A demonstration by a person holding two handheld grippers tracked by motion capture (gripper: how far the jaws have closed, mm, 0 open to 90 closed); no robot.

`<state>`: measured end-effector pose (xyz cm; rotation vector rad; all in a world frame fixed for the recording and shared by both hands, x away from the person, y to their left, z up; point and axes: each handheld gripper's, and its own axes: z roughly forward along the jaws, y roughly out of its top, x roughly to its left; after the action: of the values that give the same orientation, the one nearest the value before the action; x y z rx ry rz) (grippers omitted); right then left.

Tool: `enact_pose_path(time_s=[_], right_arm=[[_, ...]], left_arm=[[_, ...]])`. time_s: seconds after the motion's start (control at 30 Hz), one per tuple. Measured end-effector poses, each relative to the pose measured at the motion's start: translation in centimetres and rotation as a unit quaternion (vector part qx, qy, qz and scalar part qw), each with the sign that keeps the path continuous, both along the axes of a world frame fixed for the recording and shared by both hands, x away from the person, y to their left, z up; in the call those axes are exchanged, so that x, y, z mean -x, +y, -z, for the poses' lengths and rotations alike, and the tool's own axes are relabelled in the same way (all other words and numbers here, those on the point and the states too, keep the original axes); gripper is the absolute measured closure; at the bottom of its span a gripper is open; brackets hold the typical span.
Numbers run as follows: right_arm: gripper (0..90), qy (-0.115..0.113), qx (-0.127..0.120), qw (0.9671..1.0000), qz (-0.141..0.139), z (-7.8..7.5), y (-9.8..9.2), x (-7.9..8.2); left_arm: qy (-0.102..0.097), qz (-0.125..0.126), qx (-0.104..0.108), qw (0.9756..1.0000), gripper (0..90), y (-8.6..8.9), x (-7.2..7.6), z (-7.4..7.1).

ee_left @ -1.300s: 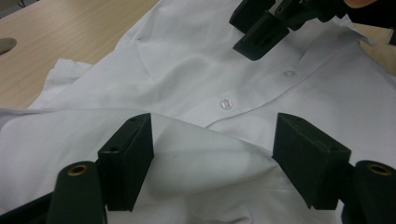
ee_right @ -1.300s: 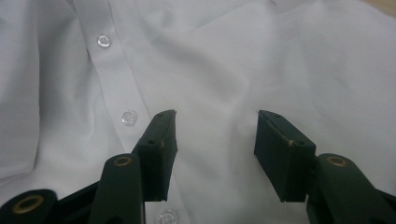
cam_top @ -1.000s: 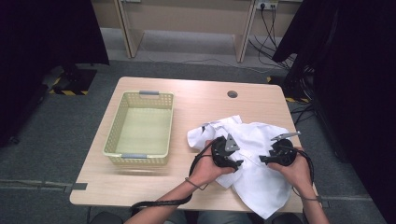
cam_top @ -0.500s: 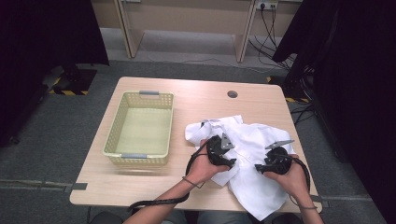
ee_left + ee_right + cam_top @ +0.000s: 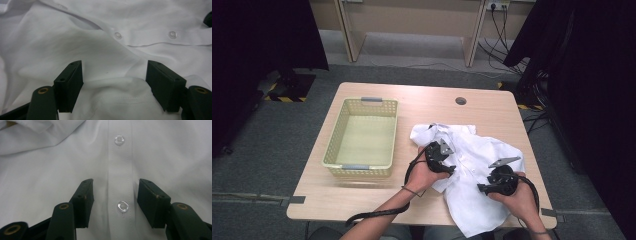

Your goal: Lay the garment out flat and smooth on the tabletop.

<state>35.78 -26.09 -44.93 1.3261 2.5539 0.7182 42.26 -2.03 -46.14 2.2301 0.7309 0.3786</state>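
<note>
1. A basket stands on the left half of the surface, well apart from the shirt. It is pale yellow plastic with latticed walls, rectangular and empty. It probably waits there to take the garment once that is folded.

2. The left gripper rests over the shirt's left part, near its middle. In the left gripper view its fingers stand wide apart above a raised fold of cloth with a stitched hem, gripping nothing. The placing suggests a pinch on that fold is intended.

3. The shirt lies crumpled on the right half of the surface, collar toward the far side and lower part hanging over the near edge. It is thin, white, soft woven cloth, creased in shallow ridges, with small clear round buttons along a flat stitched placket.

4. The right gripper hovers near the shirt's right part, close to the near edge. In the right gripper view its fingers are open, straddling the placket and one button without pressing, as if lining up on that strip.
</note>
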Motion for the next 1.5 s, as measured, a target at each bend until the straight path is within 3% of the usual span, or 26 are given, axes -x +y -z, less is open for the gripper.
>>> enact_pose_path(time_s=[0.53,0.83,0.97,1.17,1.33,1.5], right_arm=[[46.4,0.018,-0.023,0.9987,-0.042,0.0,2.9,2.4],[46.0,0.042,-0.047,0.9962,-0.06,-0.1,3.9,2.7],[45.6,0.023,-0.055,0.9964,-0.06,-1.2,3.9,2.5],[45.6,-0.041,-0.053,0.9976,-0.018,-4.6,2.0,0.1],[45.4,-0.059,-0.041,0.9973,0.018,-5.6,0.5,-3.3],[45.6,-0.067,-0.027,0.9962,0.048,-5.5,-0.6,-6.3]], left_arm=[[-0.004,-0.031,-0.003,0.9995,29.7,1.9,-1.0,-0.5],[-0.037,-0.03,0.021,0.9987,29.6,2.3,-0.6,-2.5],[-0.046,-0.017,0.024,0.9985,29.5,2.0,-0.1,-3.1],[-0.035,-0.005,0.017,0.9992,29.6,1.1,0.1,-2.3],[-0.03,-0.006,0.014,0.9994,29.5,0.9,0.0,-2.0],[-0.027,-0.004,0.007,0.9996,29.4,0.7,-0.1,-1.7]])
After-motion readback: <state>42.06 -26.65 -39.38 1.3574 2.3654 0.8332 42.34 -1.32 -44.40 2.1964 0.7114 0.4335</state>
